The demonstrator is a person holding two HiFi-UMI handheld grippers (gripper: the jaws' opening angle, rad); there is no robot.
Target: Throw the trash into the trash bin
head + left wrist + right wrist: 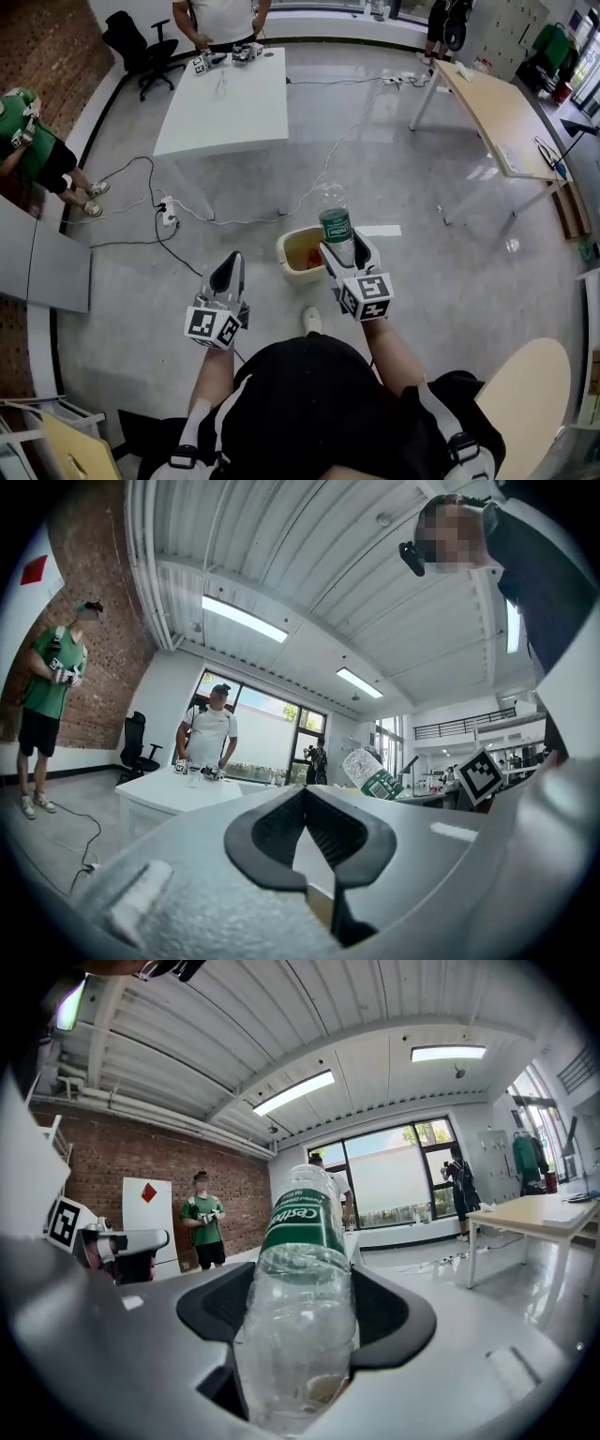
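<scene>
Right gripper point(343, 251) clamping plastic bottle point(336, 223), near trash bin point(285, 247)

The person wears black clothing point(309, 394) with white-and-grey harness straps point(448, 422). The pale grey plastic left gripper point(231, 261) and right gripper point(342, 246) have black jaw pads and black-and-white square-marker cubes point(367, 295)

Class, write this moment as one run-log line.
right gripper: shut on plastic bottle | left gripper: shut, empty | trash bin: on floor, bottle not yet inside
</scene>
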